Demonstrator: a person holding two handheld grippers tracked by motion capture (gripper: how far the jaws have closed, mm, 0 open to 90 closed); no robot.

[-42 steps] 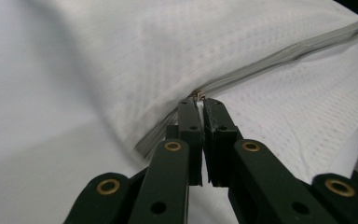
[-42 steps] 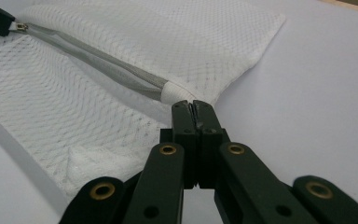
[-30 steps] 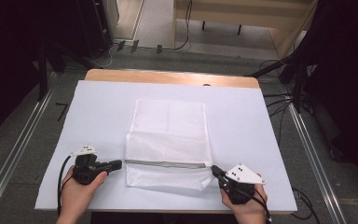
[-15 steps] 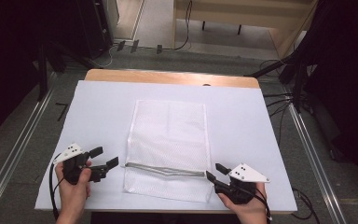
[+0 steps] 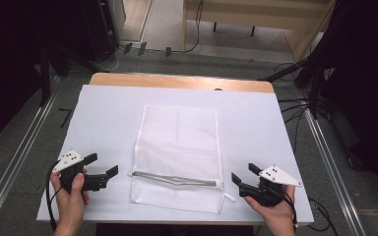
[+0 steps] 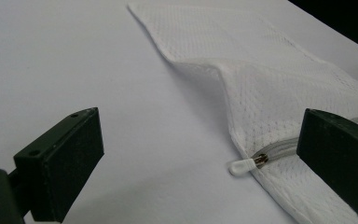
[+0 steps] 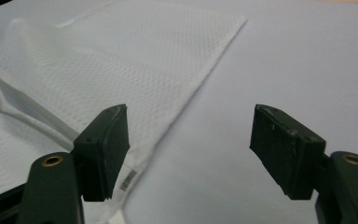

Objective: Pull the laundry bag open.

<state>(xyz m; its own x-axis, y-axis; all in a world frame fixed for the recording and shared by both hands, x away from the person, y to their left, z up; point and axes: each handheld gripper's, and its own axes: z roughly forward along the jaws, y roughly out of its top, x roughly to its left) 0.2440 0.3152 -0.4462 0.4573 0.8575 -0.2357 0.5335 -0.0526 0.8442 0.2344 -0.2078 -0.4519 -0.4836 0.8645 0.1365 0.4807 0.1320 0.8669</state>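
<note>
Both claws have just been opening and now stand wide with nothing between them — the left gripper [image 5: 102,173] and the right gripper [image 5: 243,178] have let go of the mesh bag [image 5: 177,147], which has dropped flat since a second ago. That reads as a release after a tug or spread. The bag lies between them on the white table [image 5: 108,113]: at three o'clock from the left claw, nine o'clock from the right — zipper [image 5: 172,178] nearest, its white end tab [image 6: 240,165] just beside the left claw.
</note>
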